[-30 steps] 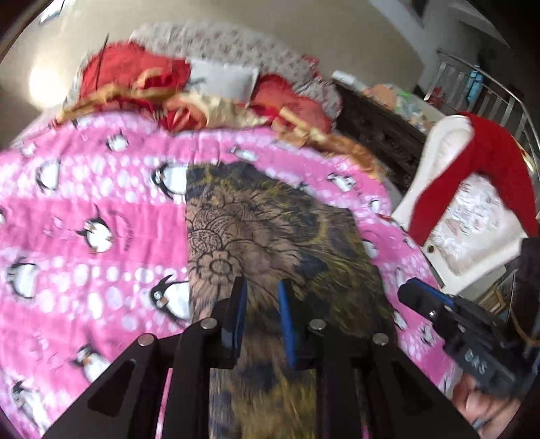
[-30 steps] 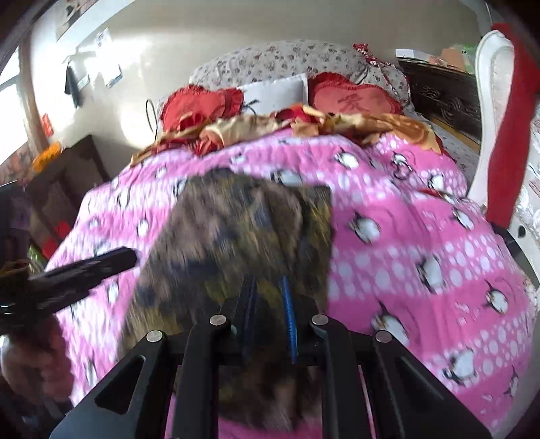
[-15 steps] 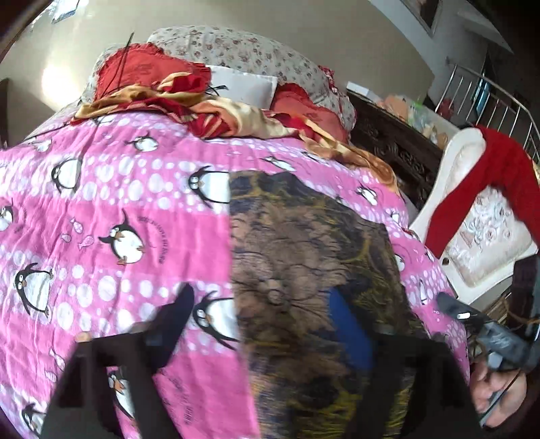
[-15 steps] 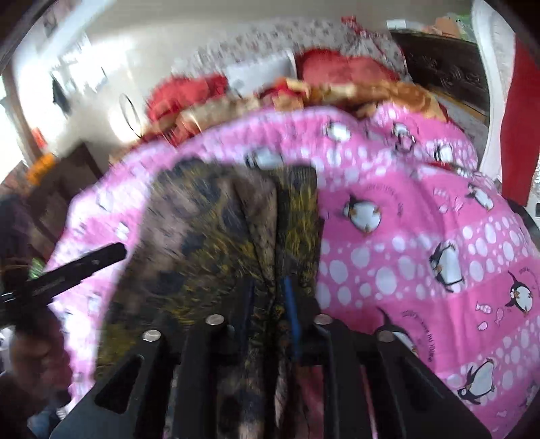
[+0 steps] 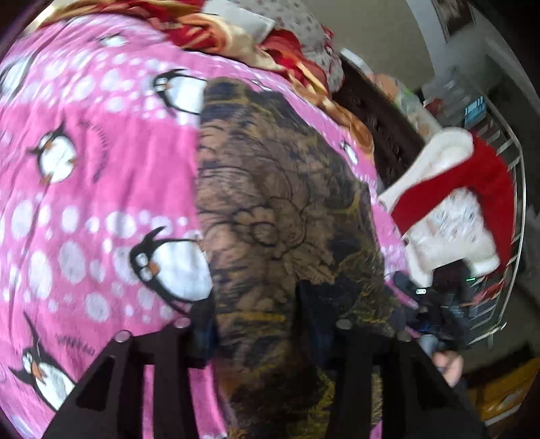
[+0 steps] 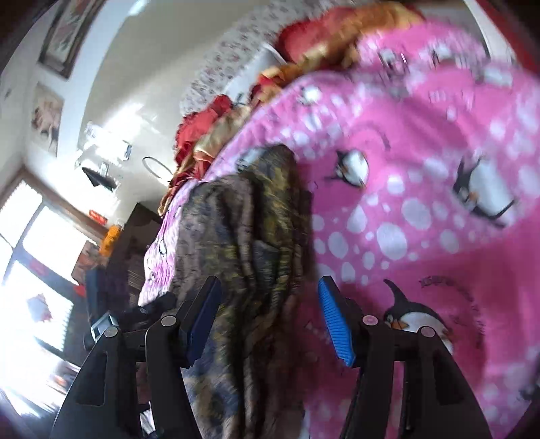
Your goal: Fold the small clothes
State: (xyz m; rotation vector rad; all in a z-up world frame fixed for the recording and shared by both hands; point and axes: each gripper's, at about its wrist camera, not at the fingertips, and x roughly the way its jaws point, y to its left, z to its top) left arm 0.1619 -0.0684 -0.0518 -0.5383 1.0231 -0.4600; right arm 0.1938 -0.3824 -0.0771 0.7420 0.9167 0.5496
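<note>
Blanket (image 5: 101,209) lettering blurred, seemingly unreadable; both claws spread.

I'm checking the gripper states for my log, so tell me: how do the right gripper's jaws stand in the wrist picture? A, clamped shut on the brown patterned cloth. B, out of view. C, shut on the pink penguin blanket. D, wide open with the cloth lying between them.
D: the right gripper shows its jaws spread wide, and the brown patterned cloth lies loose between them.

Garment (image 5: 276,216) on blanket (image 5: 84,189), pillows (image 5: 243,20) behind
</note>
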